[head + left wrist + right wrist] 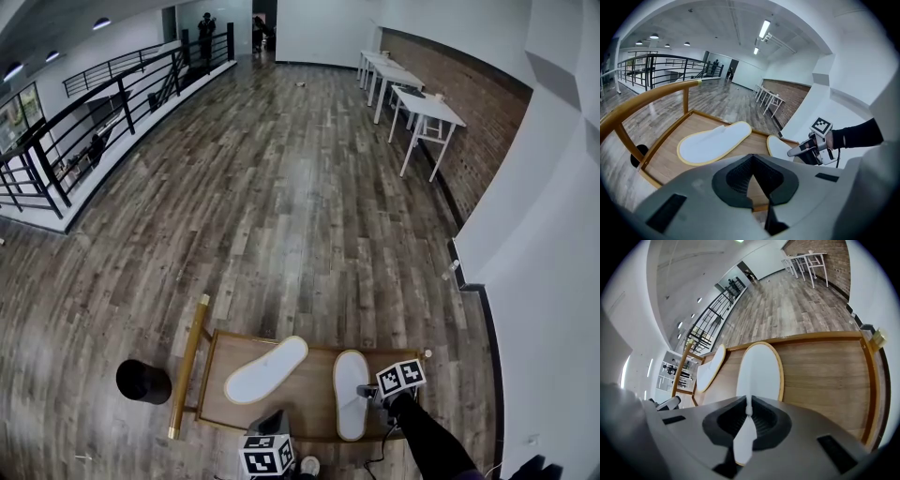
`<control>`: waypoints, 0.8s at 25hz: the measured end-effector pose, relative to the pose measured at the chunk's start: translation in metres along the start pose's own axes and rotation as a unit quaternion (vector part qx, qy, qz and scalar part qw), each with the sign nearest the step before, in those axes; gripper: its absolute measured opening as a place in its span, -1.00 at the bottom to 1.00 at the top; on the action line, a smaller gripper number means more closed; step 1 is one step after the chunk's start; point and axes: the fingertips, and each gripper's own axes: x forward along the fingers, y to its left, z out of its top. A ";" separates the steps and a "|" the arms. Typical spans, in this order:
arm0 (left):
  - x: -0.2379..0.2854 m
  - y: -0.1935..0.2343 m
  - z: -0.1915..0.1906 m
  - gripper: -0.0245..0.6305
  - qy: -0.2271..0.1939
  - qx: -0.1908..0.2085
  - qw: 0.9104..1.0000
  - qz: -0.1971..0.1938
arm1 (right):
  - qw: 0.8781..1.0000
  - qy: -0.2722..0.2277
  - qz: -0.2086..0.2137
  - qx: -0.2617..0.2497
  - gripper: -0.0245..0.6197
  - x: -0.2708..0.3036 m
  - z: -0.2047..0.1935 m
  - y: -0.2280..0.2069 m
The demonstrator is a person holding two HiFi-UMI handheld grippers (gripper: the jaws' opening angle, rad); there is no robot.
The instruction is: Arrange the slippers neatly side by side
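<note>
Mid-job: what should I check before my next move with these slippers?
1. Right gripper clamped on the right slipper: ok.
2. Left gripper shut with nothing in it: ok.
3. Left slipper parallel to the right slipper: not ok, it lies angled.
4. Both slippers on the wooden tray: ok.
5. Slippers apart, not overlapping: ok.
6. Same face up on both: cannot tell.
</note>
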 end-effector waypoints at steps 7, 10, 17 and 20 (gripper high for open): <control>0.003 0.002 0.003 -0.93 -0.005 -0.001 1.000 -0.004 | 1.000 0.000 0.004 -0.001 -0.87 0.004 -0.001 -0.001; 0.004 -0.001 0.005 -0.93 -0.010 -0.005 1.000 -0.008 | 1.000 -0.001 0.020 -0.003 -0.87 0.003 -0.001 0.002; 0.008 0.002 0.016 -0.93 -0.028 -0.005 1.000 -0.008 | 0.999 -0.012 0.015 -0.033 -0.56 -0.008 0.001 0.006; 0.009 0.011 0.030 -0.93 -0.047 -0.020 0.999 0.004 | 0.998 -0.042 0.013 -0.053 -0.51 -0.030 0.007 0.016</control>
